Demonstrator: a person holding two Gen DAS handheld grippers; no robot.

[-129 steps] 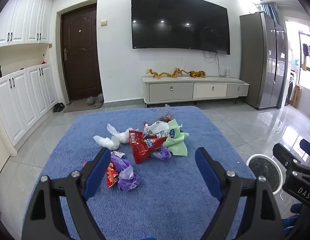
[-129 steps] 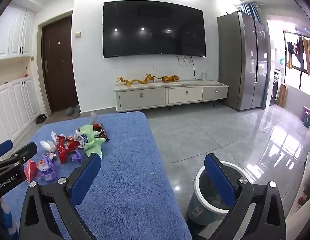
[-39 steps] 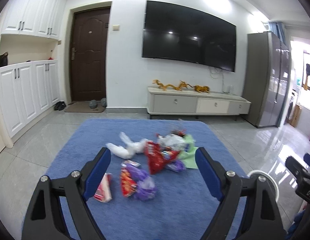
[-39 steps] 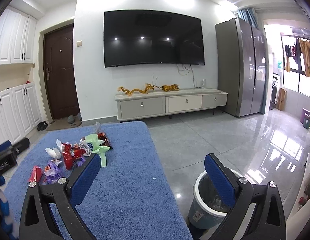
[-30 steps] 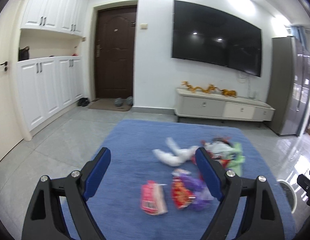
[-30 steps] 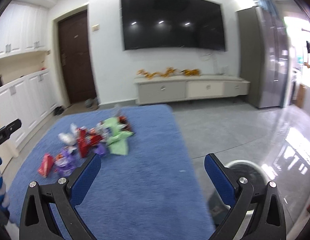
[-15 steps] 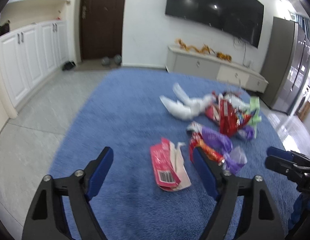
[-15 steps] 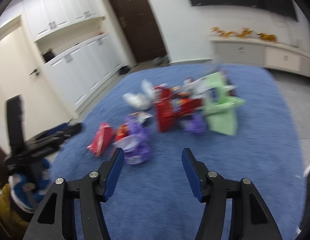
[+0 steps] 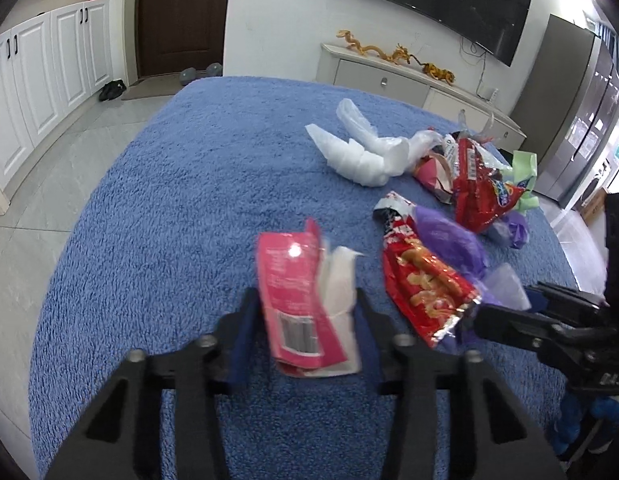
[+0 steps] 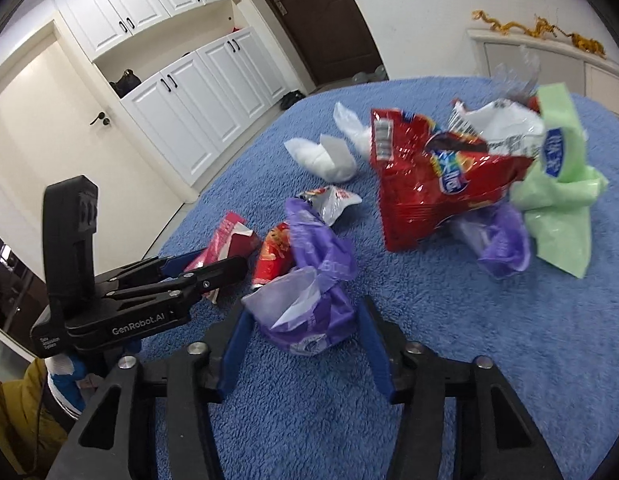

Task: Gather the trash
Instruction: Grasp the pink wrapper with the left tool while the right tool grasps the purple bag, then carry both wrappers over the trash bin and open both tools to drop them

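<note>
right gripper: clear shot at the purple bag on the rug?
Likely yes. The purple bag already sits between the closing fingers of the right gripper; nothing lies over it, and the left gripper stays off to its side.

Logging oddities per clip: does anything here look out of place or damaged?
Yes: torn, crumpled wrappers lie scattered on the blue rug, among them a ripped pink packet, a purple bag and a red snack bag. Nothing else stands out.

Living room seen from the blue rug.
Around you: white cabinets beside a dark door, a wall-mounted television above a low sideboard, glossy pale floor tiles.
</note>
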